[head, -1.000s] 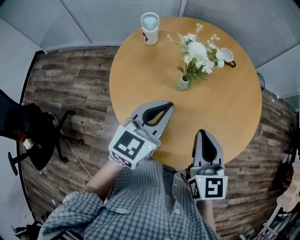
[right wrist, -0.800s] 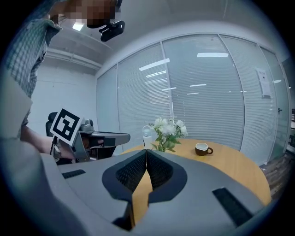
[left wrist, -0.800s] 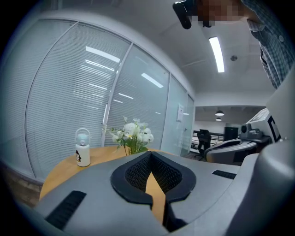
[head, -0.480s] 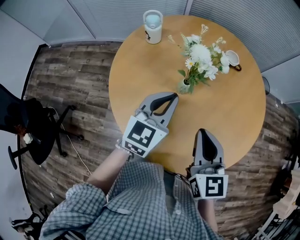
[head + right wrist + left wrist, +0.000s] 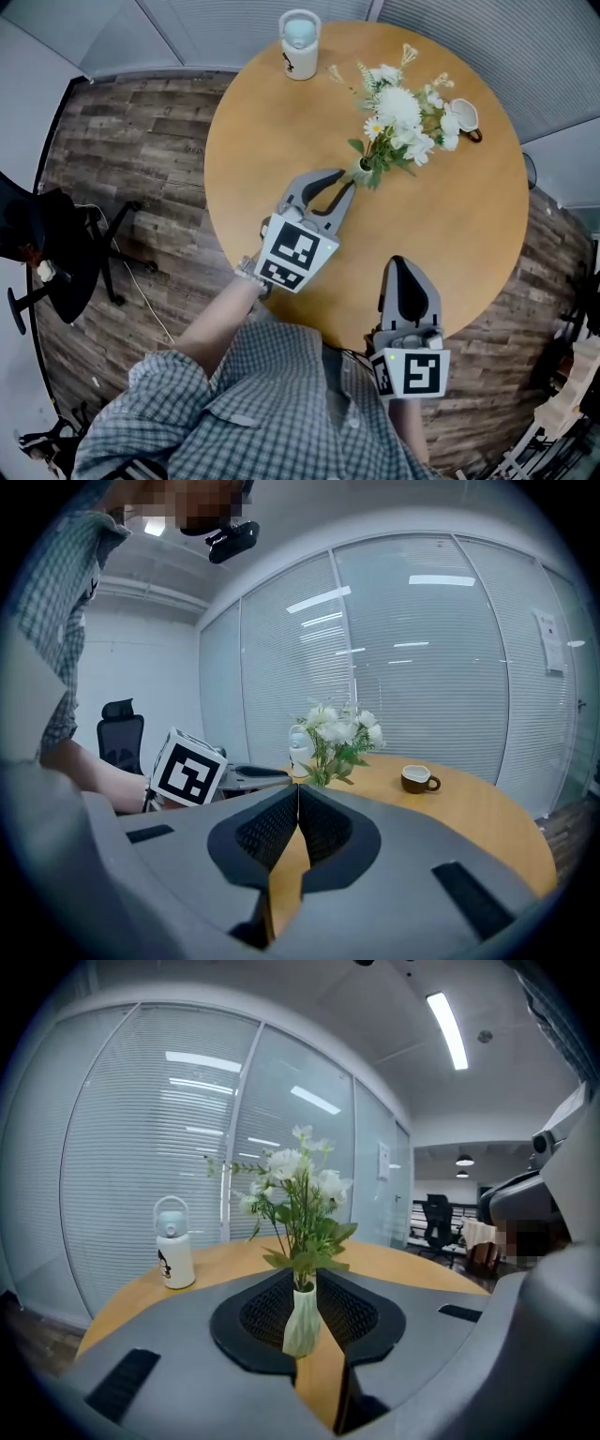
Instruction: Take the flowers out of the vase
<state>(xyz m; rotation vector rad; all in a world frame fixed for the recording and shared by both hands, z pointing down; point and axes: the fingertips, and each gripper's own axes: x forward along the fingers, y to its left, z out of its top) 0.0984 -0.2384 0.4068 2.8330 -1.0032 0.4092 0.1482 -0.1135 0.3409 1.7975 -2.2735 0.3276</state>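
White flowers [image 5: 398, 105] stand in a small pale green vase [image 5: 363, 170] on the round wooden table [image 5: 469, 234]. My left gripper [image 5: 347, 181] reaches right up to the vase. Its jaws have just been opening and stand a little apart. In the left gripper view the vase [image 5: 301, 1321] shows in the gap of my left gripper [image 5: 302, 1281], at or just beyond the tips, and no pad presses on it. The flowers [image 5: 300, 1185] rise above it. My right gripper [image 5: 399, 265] hovers over the table's near edge, shut and empty; its own view shows that gripper [image 5: 297, 787] closed.
A white bottle with a handle [image 5: 300, 42] stands at the table's far edge. Just right of the flowers sits a small cup [image 5: 462, 115]. A black office chair [image 5: 47, 244] is on the wood floor at the left. Glass walls with blinds lie beyond the table.
My left gripper has moved forward across the table to the vase and its jaws have parted slightly. The right gripper has hardly moved and stays closed.
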